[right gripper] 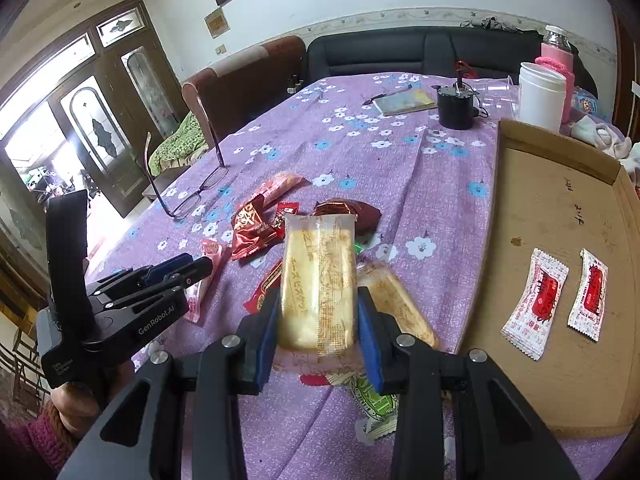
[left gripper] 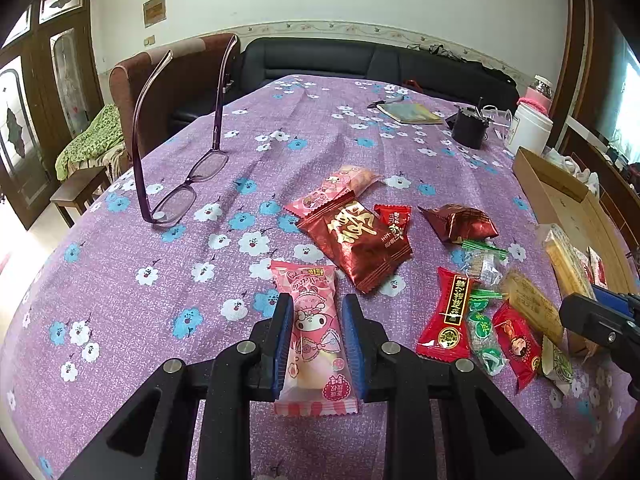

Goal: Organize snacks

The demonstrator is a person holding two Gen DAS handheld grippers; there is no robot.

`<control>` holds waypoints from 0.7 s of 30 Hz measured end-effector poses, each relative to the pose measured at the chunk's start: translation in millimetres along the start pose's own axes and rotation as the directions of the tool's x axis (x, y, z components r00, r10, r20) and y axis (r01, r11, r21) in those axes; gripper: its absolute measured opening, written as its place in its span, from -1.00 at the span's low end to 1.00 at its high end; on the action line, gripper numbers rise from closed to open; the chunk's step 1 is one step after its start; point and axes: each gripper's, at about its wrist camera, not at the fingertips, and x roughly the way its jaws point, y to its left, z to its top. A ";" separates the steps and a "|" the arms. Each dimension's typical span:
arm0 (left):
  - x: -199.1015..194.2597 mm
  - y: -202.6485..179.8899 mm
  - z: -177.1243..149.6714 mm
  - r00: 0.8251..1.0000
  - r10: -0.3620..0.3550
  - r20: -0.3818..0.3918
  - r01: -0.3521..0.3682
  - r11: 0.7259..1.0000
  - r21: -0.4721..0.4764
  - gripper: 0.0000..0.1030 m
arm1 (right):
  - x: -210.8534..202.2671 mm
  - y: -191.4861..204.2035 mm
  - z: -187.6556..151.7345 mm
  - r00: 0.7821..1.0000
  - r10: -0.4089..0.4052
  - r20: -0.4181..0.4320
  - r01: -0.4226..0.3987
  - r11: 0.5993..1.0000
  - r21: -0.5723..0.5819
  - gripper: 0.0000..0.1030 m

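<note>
**userA:** Purple flowered tablecloth fills both views. Nearest in the left wrist view, the left gripper points down at a slant toward the table, jaws nearly closed, blue pads pinching the sides of a pink cartoon snack pack. Can't tell if the pack is lifted or still lying on the cloth.

**userB:** Same story on the other side. The right gripper also angles downward, jaws narrow, clamped on a clear-wrapped yellow biscuit pack that stands up between the pads, above the cloth.

**userA:** Past the pink pack sits the loose pile: a red candy, a big dark red foil bag, a brown foil wrapper. Further left, purple glasses rest lenses-down with their arms sticking up.

**userB:** What only the right view gives is the inside of the cardboard tray: two white-and-red sachets lie side by side on its floor. It also catches the left gripper from the side, with a hand and knitted pink sleeve under it. At the far end stand a black pot, a white jar and a notebook.
</note>
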 end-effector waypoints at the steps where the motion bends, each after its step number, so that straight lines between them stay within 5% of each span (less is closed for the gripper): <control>1: -0.2 -0.2 -0.1 1.000 0.002 0.001 -0.002 1.000 0.001 -0.49 | -0.2 0.1 0.0 1.000 0.000 0.002 0.000 1.000 0.000 -0.31; 21: -2.6 0.7 -0.6 1.000 -0.008 0.008 0.008 1.000 -0.001 -0.49 | -3.9 -5.0 0.0 1.000 -0.003 0.018 0.003 1.000 0.024 -0.31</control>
